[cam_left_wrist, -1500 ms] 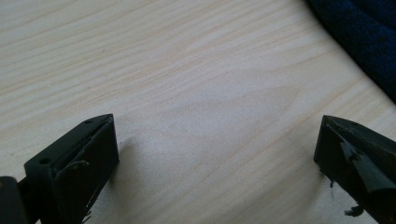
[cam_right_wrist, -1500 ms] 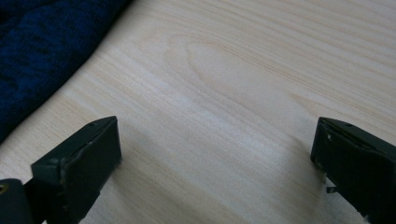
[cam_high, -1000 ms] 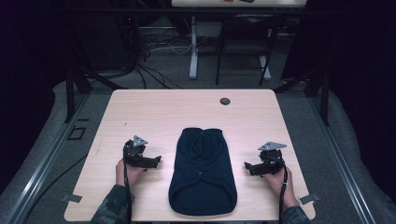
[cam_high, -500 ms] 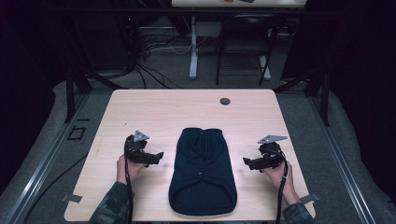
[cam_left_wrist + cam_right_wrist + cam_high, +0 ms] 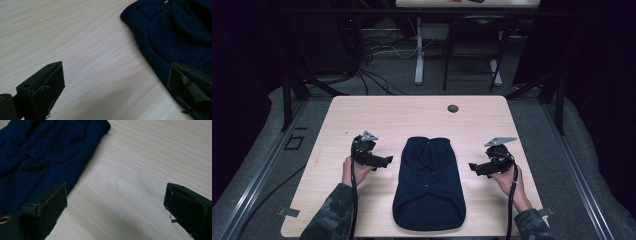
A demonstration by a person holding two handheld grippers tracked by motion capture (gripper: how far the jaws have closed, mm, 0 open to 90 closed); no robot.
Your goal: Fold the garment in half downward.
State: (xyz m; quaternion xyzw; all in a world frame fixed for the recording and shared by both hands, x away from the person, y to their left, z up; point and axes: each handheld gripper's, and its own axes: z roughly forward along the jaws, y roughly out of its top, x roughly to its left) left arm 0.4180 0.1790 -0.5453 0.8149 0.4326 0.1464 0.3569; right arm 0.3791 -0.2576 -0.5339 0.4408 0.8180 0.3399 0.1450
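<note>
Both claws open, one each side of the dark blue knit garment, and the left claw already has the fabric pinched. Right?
Not quite: the left claw has nothing pinched. The left gripper view shows its jaws spread wide over bare light wooden table, with the dark blue knit garment beside one jaw. The rest holds: right claw open too, one each side.

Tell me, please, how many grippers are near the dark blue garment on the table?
2. The left gripper is beside the left edge of the garment, the right gripper beside its right edge. Both are open and hold nothing.
</note>
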